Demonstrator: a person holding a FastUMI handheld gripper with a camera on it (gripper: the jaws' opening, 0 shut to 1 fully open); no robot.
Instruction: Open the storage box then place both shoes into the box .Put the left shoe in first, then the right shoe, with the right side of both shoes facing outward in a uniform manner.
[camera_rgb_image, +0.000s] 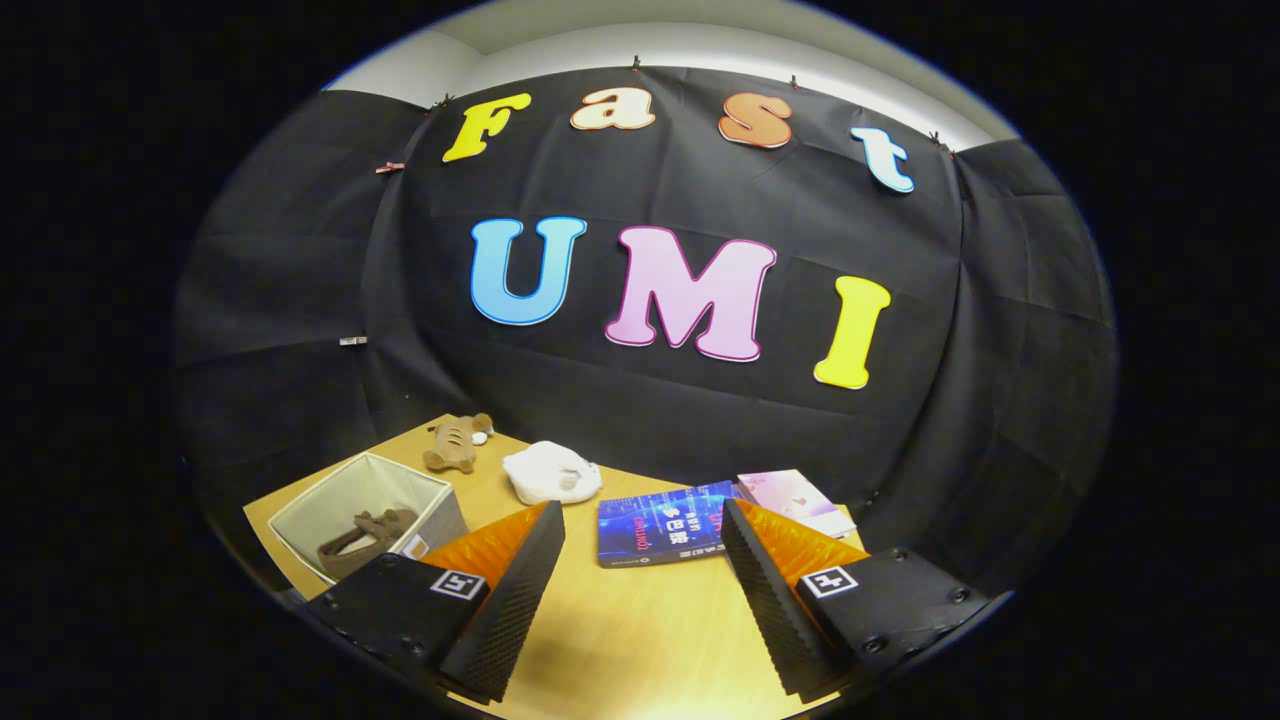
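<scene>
My gripper (640, 540) is open above the wooden table (640, 640), with nothing between its fingers. To the left of the left finger stands a grey fabric storage box (400, 490) with its top open. A brown shoe (366, 533) lies inside it. Whether a second shoe is in there I cannot tell.
Just ahead of the fingers lies a blue book (665, 525), with a pink book (795, 498) to its right. A white crumpled cloth (550, 472) and a brown plush toy (457, 443) sit farther back, near the black cloth wall.
</scene>
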